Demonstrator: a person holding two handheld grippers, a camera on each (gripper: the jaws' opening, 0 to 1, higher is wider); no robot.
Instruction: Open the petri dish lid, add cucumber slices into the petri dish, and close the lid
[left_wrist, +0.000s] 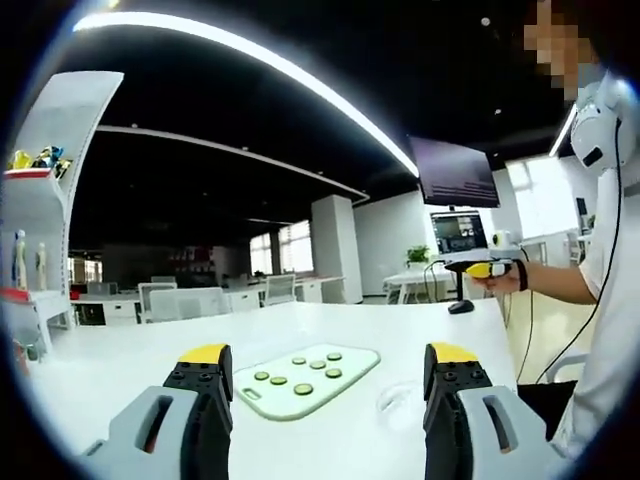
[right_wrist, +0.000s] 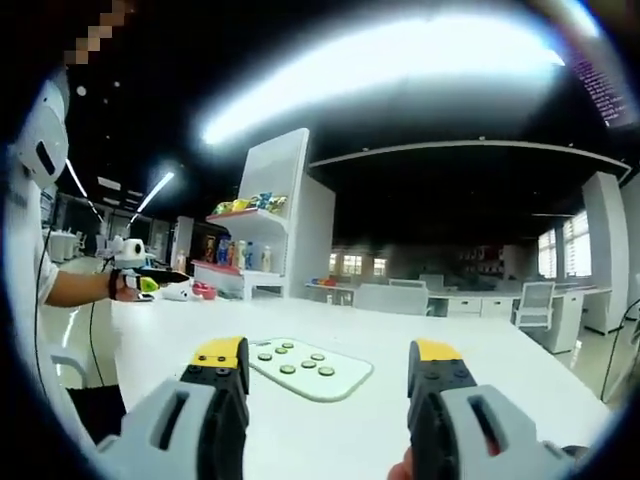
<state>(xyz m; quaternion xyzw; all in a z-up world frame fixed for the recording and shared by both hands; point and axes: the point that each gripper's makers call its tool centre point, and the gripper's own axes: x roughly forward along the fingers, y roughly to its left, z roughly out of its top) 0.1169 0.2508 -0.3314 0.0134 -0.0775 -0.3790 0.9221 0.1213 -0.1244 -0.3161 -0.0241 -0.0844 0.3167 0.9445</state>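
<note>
On the white table lies a white cutting board with several green cucumber slices on it. To its right sits a clear petri dish with its lid on. My left gripper hovers open in front of the board, nothing between its jaws. The right gripper appears at the far right, held up in a person's hand. In the right gripper view the board and slices lie ahead of my open right gripper, and the left gripper is held at the left.
A person in white stands at the table's side. A monitor and a small black object sit near the table's far right. A white shelf with snack packs stands behind. Desks and chairs fill the background.
</note>
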